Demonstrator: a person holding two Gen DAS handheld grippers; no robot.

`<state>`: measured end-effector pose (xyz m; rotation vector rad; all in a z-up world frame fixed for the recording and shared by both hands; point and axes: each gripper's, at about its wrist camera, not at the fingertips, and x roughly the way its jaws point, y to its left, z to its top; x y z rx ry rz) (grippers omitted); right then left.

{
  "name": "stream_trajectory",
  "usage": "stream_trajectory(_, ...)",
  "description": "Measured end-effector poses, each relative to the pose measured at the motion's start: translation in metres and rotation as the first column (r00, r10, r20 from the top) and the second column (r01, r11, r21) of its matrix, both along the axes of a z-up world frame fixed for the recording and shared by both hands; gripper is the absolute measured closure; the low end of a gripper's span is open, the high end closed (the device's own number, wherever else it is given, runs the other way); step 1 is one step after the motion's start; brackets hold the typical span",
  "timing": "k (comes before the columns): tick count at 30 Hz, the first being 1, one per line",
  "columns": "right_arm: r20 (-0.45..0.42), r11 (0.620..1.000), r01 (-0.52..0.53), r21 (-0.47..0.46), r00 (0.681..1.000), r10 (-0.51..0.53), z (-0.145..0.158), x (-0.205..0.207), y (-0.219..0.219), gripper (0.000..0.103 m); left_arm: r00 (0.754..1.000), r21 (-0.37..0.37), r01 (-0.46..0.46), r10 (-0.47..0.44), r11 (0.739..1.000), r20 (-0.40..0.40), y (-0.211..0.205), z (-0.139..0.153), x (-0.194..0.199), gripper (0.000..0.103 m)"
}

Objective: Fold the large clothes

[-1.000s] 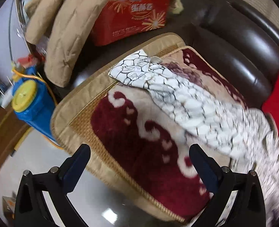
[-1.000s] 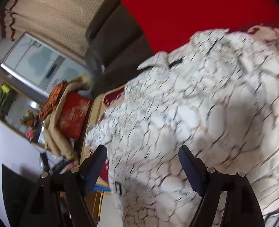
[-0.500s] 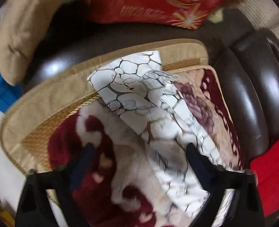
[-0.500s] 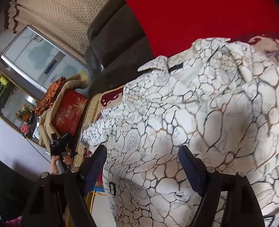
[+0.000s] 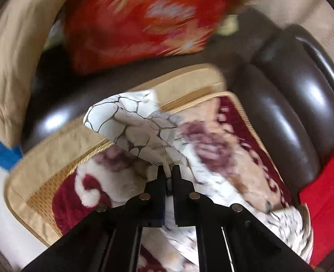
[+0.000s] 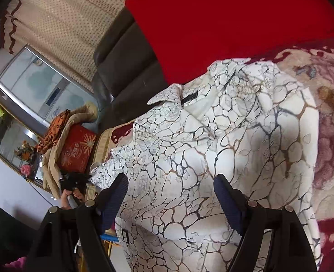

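A white shirt with a dark crackle print [image 6: 212, 136] lies spread on the sofa seat, collar toward the backrest. Its sleeve [image 5: 130, 122] stretches out over the patterned blanket. My left gripper [image 5: 167, 172] has its jaws closing tight on the sleeve a little back from the cuff, with fabric pinched between the pads. In the right wrist view that left gripper [image 6: 76, 179] shows small at the sleeve's end, held by a hand [image 6: 69, 197]. My right gripper [image 6: 170, 181] hovers open over the shirt's body, nothing between its fingers.
A red and cream blanket [image 5: 212, 140] on a woven mat [image 5: 53, 158] covers the dark leather sofa [image 5: 291, 113]. A red box [image 5: 133, 22] and a beige quilted garment [image 5: 15, 68] sit at the sofa's end. A red cloth [image 6: 223, 22] drapes the backrest.
My left gripper moved in over the sleeve and went from wide open to shut on it. The right gripper stayed open and drifted slightly over the shirt.
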<state>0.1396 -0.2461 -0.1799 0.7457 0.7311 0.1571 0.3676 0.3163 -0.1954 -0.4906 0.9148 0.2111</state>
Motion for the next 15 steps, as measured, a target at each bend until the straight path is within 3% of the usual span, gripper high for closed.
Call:
stream_trajectory(4, 0.024, 1.0, 0.014, 0.009, 1.0, -0.014, 0.006, -0.007, -0.005, 0.022, 0.984, 0.118, 0.153, -0.162, 0.981, 0.078, -0.051, 0.049, -0.016, 0.102)
stream_trajectory(7, 0.04, 1.0, 0.023, 0.016, 0.999, -0.024, 0.011, -0.013, -0.009, 0.022, 0.946, 0.218, 0.264, -0.296, 0.94, 0.133, -0.099, 0.09, -0.037, 0.102)
stream_trajectory(9, 0.054, 0.999, 0.031, 0.016, 0.998, -0.032, 0.014, -0.02, -0.014, 0.022, 0.907, 0.302, 0.335, -0.392, 0.893, 0.153, -0.138, 0.115, -0.05, 0.102)
stream_trajectory(10, 0.058, 0.999, 0.034, 0.016, 0.998, -0.035, 0.016, -0.022, -0.016, 0.022, 0.9, 0.326, 0.343, -0.407, 0.881, 0.154, -0.148, 0.122, -0.053, 0.101)
stream_trajectory(12, 0.068, 0.999, 0.04, 0.007, 0.997, -0.04, 0.02, -0.03, -0.02, 0.022, 0.905, 0.323, 0.33, -0.394, 0.887, 0.158, -0.156, 0.132, -0.06, 0.101)
stream_trajectory(13, 0.074, 0.999, 0.042, -0.002, 0.996, -0.041, 0.023, -0.034, -0.022, 0.022, 0.914, 0.29, 0.32, -0.374, 0.902, 0.156, -0.151, 0.133, -0.06, 0.092)
stream_trajectory(14, 0.079, 0.999, 0.043, -0.012, 0.996, -0.042, 0.025, -0.039, -0.024, 0.022, 0.922, 0.261, 0.313, -0.358, 0.913, 0.148, -0.143, 0.13, -0.06, 0.064)
stream_trajectory(15, 0.083, 0.999, 0.042, -0.018, 0.996, -0.041, 0.027, -0.043, -0.027, 0.022, 0.935, 0.227, 0.294, -0.329, 0.928, 0.135, -0.133, 0.124, -0.059, 0.043)
